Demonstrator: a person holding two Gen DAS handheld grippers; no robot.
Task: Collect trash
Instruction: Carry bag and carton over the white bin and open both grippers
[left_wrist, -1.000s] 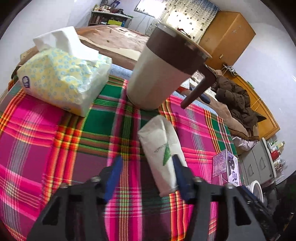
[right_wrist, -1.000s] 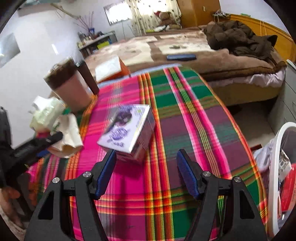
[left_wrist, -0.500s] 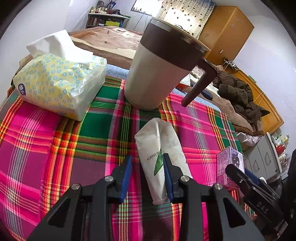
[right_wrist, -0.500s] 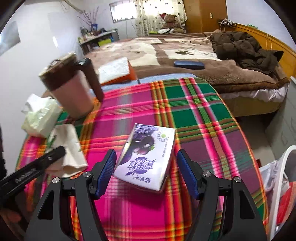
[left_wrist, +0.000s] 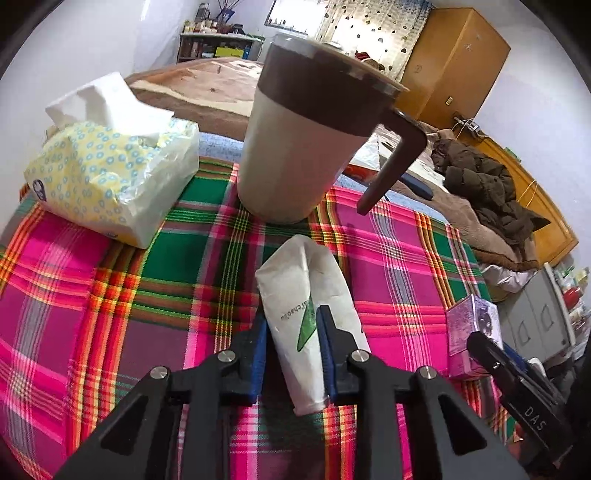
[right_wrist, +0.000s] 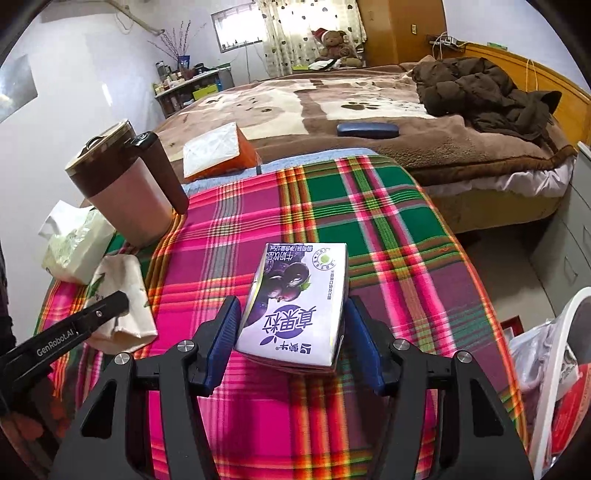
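Blue pads of the left gripper clamped the white paper bag, its long axis running toward twelve o'clock; the right gripper was closing around the purple milk carton, likewise lengthwise on the plaid tablecloth.

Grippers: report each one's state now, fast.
Left gripper: shut on the paper bag.
Right gripper: closing around the carton, not yet gripping.

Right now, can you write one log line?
left gripper: shut on paper bag | right gripper: closing around milk carton | both on tablecloth
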